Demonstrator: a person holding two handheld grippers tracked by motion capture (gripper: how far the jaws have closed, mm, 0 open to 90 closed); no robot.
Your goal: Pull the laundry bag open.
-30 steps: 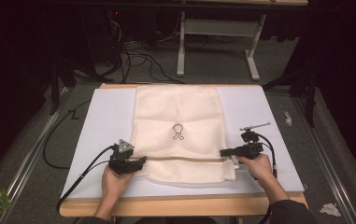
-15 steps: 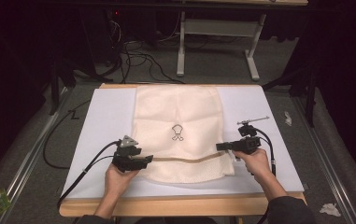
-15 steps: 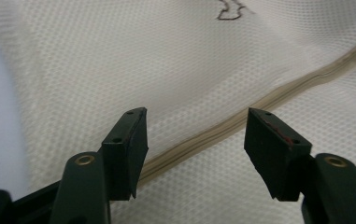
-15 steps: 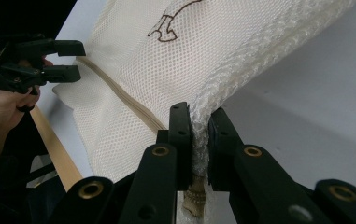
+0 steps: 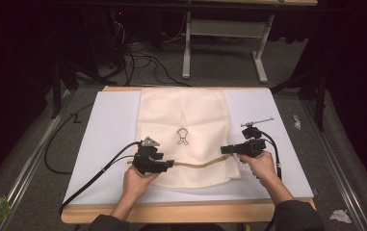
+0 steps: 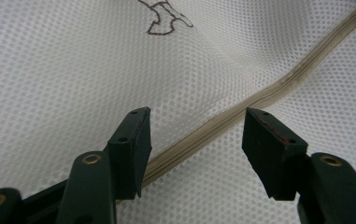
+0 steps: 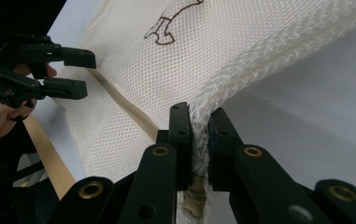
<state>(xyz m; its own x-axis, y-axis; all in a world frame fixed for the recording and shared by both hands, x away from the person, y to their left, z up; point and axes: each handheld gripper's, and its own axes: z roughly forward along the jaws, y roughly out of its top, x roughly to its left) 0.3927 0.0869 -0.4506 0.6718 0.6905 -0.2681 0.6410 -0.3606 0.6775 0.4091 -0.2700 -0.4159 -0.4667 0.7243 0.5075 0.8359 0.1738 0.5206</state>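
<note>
Black jaws of the right gripper [image 7: 199, 135] are squeezing tight on the edge of the mesh bag [image 5: 186, 120], right at the end of its zipper [image 5: 195, 166]. The netting is bunching up between the two pads, and that corner is lifting a little off the table. The right hand [image 5: 263, 166] is holding this end steady.

The left gripper [image 6: 194, 140] is hanging just over the zipper near the other side of the bag. Its jaws are standing apart, one on each side of the tan zipper line, and they have just been closing a little. Nothing is pinched between them yet; the pads are not touching the mesh. The left hand [image 5: 137, 180] is keeping it there.

The bag is lying flat on a white sheet [image 5: 109, 130] that covers the wooden table [image 5: 181, 211]. It is cream netting with a small brown drawing [image 5: 182, 136] in the middle. The zipper is running across the part nearest the person.

So one end is already gripped. I cannot make out the zipper's pull tab, so I cannot tell if the zipper is shut or not. What looks to be left is for the left gripper to grab at the zipper, and then the real work on it, which has not begun.
</note>
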